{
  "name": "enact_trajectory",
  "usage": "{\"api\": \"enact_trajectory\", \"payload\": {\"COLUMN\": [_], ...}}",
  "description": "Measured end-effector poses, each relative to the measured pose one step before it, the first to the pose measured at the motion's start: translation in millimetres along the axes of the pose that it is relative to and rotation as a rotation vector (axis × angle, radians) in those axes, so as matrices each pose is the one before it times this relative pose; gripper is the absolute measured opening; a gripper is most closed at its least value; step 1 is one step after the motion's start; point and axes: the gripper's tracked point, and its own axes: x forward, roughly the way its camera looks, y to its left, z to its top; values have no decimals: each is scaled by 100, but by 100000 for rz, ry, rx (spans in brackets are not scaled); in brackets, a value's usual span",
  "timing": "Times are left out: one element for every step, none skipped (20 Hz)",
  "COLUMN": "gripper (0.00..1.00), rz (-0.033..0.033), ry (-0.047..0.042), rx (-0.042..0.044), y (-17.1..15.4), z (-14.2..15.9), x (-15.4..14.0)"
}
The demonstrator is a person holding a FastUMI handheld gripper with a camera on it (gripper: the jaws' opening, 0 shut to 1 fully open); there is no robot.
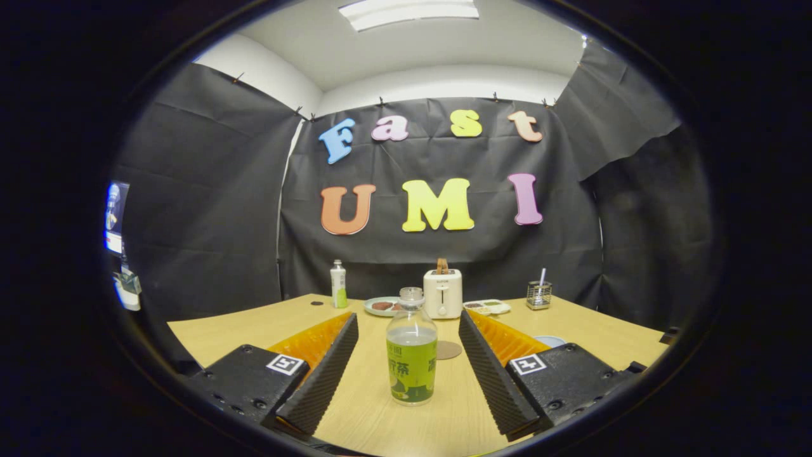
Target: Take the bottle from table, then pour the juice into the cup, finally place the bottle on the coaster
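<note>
Standing between the spread tool (408,327) fingers, bottle (412,358), coaster (449,350) (partly hidden) behind

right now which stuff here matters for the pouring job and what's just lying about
For the job: bottle standing between the open gripper fingers; coaster just beyond it; cup behind one finger.

Lying about: toaster, plate, far bottle, tray, wire holder.
</note>
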Motion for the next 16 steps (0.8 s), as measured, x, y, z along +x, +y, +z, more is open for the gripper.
{"api": "enact_trajectory", "payload": {"gripper": [100,100,100,100,100,100,100,100,100,100,100,100,100,100,100,100], "rz": [9,-131,-120,308,331,266,67,-71,-241,-265,-488,-535,-16,-217,-202,-110], "ry": [61,-7,-31,17,86,128,186,260,264,-6,-20,-71,60,43,332,607], "rx": [49,-132,-89,37,129,197,226,212,59,-235,-284,-329,-511,-562,-398,-205], "y": [-40,-7,-11,87,113,15,-6,-67,-45,-46,-106,-66,6,97,-29,-33], "z": [12,-37,88,-56,-2,-85,-12,-126,-55,-81,65,-18,-8,-55,-115,-278], "x": [20,12,-29,-29,71,7,-7,32,32,-66,-23,66,-33,52,-9,91]}}
